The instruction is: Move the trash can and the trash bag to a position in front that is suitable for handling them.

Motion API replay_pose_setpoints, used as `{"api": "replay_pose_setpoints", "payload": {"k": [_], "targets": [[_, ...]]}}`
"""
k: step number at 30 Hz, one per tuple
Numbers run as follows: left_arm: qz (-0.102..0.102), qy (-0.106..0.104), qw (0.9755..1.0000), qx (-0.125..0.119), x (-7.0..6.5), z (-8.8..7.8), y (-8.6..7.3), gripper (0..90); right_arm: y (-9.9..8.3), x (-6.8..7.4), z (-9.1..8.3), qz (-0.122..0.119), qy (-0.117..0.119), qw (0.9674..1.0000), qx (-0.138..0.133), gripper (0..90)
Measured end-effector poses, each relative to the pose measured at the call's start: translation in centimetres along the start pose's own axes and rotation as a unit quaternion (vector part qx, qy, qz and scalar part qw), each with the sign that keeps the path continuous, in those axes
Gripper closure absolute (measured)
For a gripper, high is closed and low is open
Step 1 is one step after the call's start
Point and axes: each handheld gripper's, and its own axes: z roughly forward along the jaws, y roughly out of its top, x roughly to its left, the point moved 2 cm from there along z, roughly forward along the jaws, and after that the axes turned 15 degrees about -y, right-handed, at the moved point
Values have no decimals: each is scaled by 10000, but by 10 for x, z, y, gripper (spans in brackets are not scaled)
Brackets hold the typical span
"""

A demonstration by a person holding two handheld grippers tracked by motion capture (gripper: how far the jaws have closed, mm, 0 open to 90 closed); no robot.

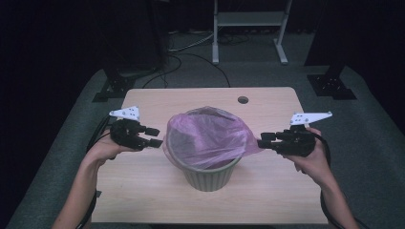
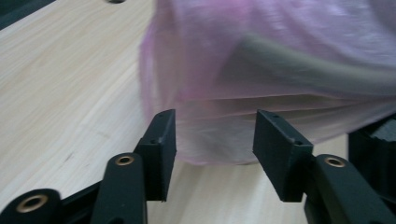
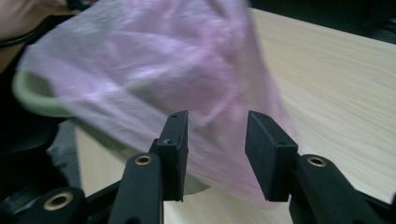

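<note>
A grey-green bin [image 1: 210,179] stands in the middle of the wooden table [image 1: 143,191]. A thin pink plastic bag [image 1: 210,136] lines it, and its edge puffs up above the rim and spills over the right side. My left gripper [image 1: 155,136] is level with the rim just left of the bin, open, with the bag [image 2: 233,56] hanging just ahead of its jaws [image 2: 215,126]. My right gripper [image 1: 261,141] is at the bin's right side, open [image 3: 217,126], with loose bag film [image 3: 154,70] hanging between and beyond its jaws. The bin's rim [image 3: 32,98] shows under the film.
A round hole [image 1: 243,100] sits near the table's far edge. Behind the table are a white frame [image 1: 248,19], cables on the grey floor [image 1: 191,52] and two black stand bases [image 1: 114,86] [image 1: 332,86].
</note>
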Motion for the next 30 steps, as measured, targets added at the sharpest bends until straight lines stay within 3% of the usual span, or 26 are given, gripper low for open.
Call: {"api": "replay_pose_setpoints", "payload": {"k": [9,16,25,30], "targets": [[377,-492,9979,181,-11,19,4,387,1,20,12,-418,428,9981,148,516],[581,-696,9953,330,-15,34,8,377,1,27,21,-667,421,9967,198,516],[652,-598,9952,417,-14,44,13,420,4,27,20,-799,181,9965,153,594],[652,-385,9959,501,-12,53,20,558,3,21,17,-668,-81,9976,135,738]]}}
